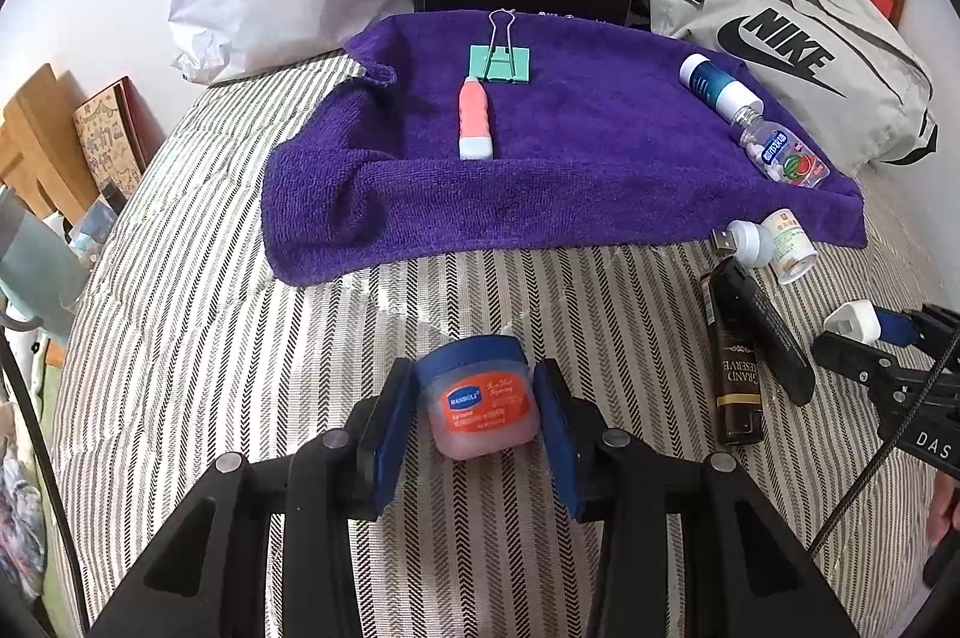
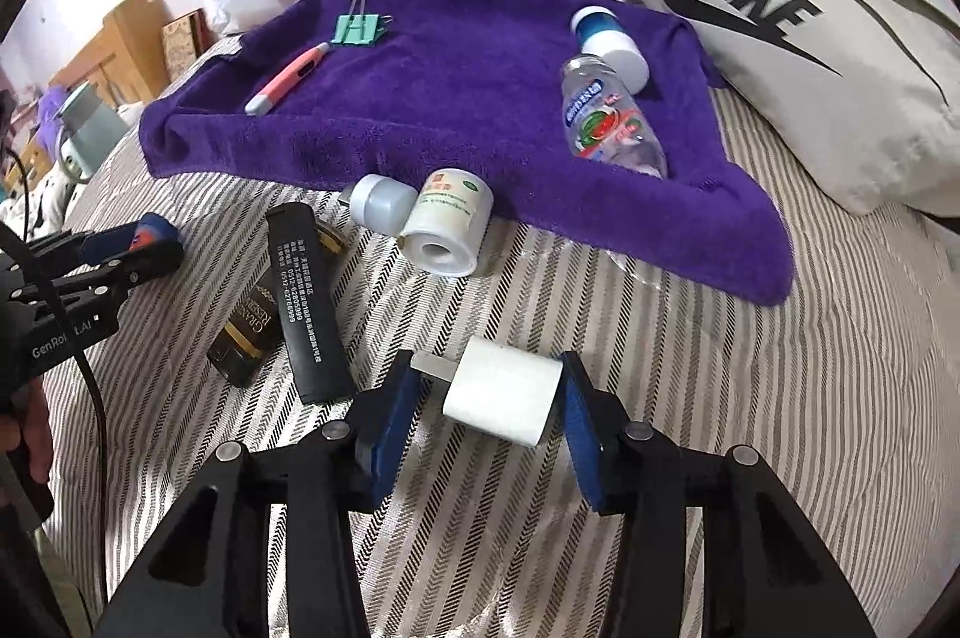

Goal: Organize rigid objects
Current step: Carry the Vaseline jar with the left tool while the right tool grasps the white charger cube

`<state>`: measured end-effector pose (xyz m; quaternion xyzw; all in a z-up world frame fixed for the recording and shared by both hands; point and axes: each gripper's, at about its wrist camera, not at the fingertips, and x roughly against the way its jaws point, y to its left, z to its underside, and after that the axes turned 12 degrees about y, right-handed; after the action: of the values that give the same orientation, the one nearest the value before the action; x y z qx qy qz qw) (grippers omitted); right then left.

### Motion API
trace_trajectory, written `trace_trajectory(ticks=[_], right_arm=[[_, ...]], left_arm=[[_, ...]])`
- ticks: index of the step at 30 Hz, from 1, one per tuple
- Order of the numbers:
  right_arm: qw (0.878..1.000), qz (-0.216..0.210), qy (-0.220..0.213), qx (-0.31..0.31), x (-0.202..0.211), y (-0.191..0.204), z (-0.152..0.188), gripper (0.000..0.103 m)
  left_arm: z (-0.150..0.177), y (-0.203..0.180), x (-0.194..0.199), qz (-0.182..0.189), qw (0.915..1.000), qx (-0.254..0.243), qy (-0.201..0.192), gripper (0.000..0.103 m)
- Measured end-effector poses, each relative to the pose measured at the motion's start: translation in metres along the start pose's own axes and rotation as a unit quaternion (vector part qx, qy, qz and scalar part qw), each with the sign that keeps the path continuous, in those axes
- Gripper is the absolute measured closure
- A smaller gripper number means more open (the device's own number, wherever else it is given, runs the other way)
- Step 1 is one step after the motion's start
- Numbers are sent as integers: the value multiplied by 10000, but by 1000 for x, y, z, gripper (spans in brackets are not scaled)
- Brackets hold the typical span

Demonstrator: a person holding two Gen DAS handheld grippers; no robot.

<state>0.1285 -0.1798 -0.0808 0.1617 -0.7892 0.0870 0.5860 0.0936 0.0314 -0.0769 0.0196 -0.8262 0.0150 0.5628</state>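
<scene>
Purple towel [image 1: 540, 182] fills the upper middle of both views, spread over a striped bed cover [image 1: 240, 338]. It looks like the spot where the hard things get lined up. Four things lie on it already: a green binder clip [image 1: 501, 62] and a pink pen-shaped thing [image 1: 476, 119] near the top middle, and a blue-and-white bottle [image 1: 717, 86] with a clear candy bottle [image 1: 780, 152] touching it at the upper right.

More things wait on the stripes below the towel's lower right edge: a small white USB thing [image 2: 381, 201], a white pill bottle [image 2: 447, 230], a black bar [image 2: 309, 302] and a dark lighter [image 2: 249, 332].

At the bottom middle of the left wrist view, the left gripper [image 1: 477, 416] squeezes a little pink jar with a blue lid [image 1: 477, 398], well below the towel. At the bottom middle of the right wrist view, a white plug [image 2: 504, 392] sits between the blue pads of the right gripper [image 2: 489, 410]. One pad touches it, but a gap shows on the prong side, so this is not a real hold yet.

So I think the job is less than half done.
</scene>
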Motion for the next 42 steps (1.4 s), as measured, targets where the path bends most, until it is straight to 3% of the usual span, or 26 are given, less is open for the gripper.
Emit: trace_trajectory(ticks=[7,9,11,15,29,42], right_arm=[[9980,62,-87,-615,-1,4,1,43],[9974,114,-151,-697,-1,5,1,43],[9970,262,-181,-707,-2,6,1,52],[9968,298,-169,-726,0,3,1,58],[9986,8,-33,-532,12,-17,8,58],[9989,218,-129,-386,3,-19,21,58]], left_arm=[[0,-1,0,8,10000,3,-5,64],[0,0,0,21,10000,4,-7,64],[0,1,0,35,10000,9,-16,64],[1,0,1,2,10000,-11,-53,64],[4,12,9,289,9996,18,3,65],[6,5,4,-25,10000,-45,12,65]])
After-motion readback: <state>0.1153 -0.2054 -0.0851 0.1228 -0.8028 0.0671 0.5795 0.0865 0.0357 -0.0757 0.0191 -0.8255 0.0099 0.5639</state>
